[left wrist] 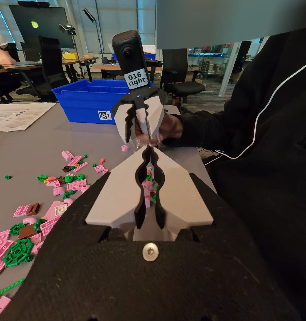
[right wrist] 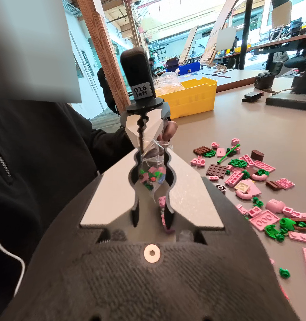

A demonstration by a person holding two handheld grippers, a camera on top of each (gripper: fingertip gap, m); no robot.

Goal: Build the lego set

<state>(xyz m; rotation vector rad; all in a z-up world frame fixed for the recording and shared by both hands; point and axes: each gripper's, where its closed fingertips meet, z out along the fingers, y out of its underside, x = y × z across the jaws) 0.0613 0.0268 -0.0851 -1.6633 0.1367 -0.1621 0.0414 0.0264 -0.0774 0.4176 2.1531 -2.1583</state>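
My left gripper is shut on the top of a small clear plastic bag that holds pink, green and red pieces. The bag hangs between its fingers, above the grey table. In the right wrist view the left gripper pinches the bag from the far side. My right gripper is open, with one finger on each side of the bag's upper part. It also shows in the left wrist view, pointing down at the bag's top. Loose pink, green and brown pieces lie spread on the table.
A blue bin stands at the table's far side, beside a printed sheet. A yellow bin holds plastic bags. The person's black sleeves are close behind both grippers. Office chairs and desks stand beyond the table. Less than 4 cm separates the two grippers' tips.
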